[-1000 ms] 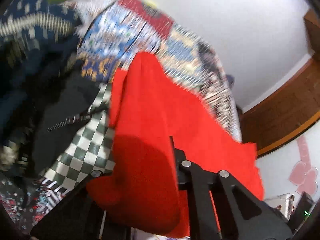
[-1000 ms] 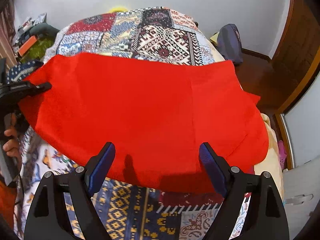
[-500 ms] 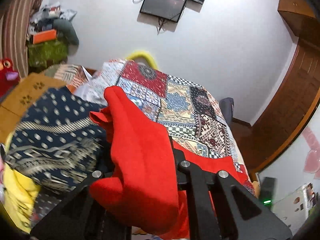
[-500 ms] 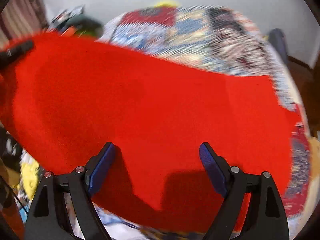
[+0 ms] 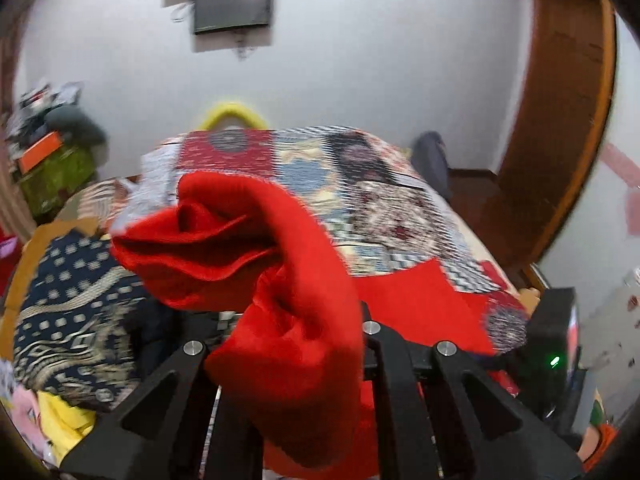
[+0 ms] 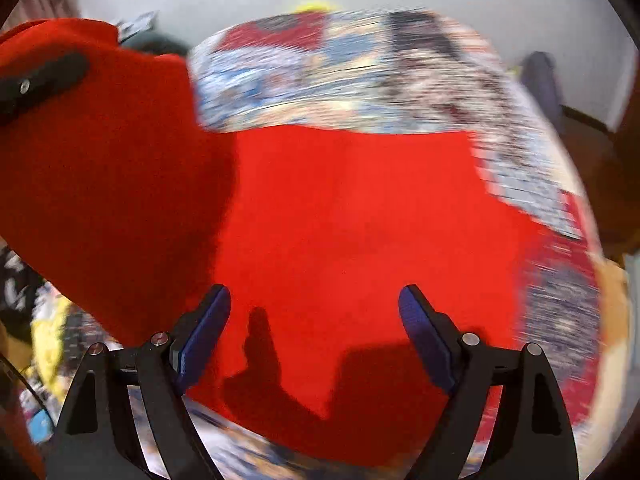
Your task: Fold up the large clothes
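Observation:
A large red cloth (image 6: pixel 352 216) lies spread on the patchwork-covered bed (image 6: pixel 360 64). My left gripper (image 5: pixel 288 320) is shut on the cloth's left edge; the bunched red fabric (image 5: pixel 280 280) drapes over its fingers and hides the tips. In the right wrist view the left gripper (image 6: pixel 40 80) holds that side lifted high at the left, folding it over the flat part. My right gripper (image 6: pixel 314 312) is open and empty, its blue pads (image 6: pixel 208 328) hovering just above the cloth's near edge.
A pile of other clothes, dark blue patterned (image 5: pixel 68 304) and yellow (image 5: pixel 64 420), lies left of the bed. A wall screen (image 5: pixel 232 4), a wooden door frame (image 5: pixel 560 140) and a black device with a green light (image 5: pixel 554 360) stand around.
My left gripper has swung the cloth's left side up and over toward the right. The right gripper has stayed open over the near edge, shifting slightly; the view is blurred by motion.

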A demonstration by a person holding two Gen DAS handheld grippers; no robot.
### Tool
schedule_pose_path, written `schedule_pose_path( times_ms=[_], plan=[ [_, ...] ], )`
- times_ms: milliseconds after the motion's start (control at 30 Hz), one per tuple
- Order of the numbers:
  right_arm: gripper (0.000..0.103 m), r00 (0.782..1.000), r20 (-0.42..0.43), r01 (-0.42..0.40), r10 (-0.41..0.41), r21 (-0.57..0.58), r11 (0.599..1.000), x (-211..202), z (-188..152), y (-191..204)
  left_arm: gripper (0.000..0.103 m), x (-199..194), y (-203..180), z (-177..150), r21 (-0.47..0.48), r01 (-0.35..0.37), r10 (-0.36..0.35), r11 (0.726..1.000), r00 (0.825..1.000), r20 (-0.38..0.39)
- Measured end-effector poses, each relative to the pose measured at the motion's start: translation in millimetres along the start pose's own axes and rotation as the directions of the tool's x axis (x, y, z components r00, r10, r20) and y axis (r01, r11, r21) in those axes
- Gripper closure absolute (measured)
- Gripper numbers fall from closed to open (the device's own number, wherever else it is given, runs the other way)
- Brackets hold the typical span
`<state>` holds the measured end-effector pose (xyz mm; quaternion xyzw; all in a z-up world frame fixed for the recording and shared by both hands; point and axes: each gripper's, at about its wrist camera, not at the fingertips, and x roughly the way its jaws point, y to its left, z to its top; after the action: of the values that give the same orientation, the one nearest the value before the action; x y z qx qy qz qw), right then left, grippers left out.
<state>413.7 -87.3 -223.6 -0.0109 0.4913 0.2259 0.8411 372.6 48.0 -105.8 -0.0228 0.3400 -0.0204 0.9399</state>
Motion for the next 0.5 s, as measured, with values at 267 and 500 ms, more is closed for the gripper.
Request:
schedule_pose_path(
  times_ms=[267, 500],
  plan=[
    [0.019, 0.975, -0.099, 0.212, -0.198, 0.162, 0.964, -4, -45, -103, 0.094, 43, -94, -12, 0.119, 0.141, -0.126, 0.983, 0.983, -0.132],
    [0.019, 0.984, -0.126, 0.155, -0.127, 0.247, 0.957, -3, -73, -125, 0.094, 110, -144, -69, 0.132, 0.277, -0.198, 0.952, 0.882, -0.427]
  ],
)
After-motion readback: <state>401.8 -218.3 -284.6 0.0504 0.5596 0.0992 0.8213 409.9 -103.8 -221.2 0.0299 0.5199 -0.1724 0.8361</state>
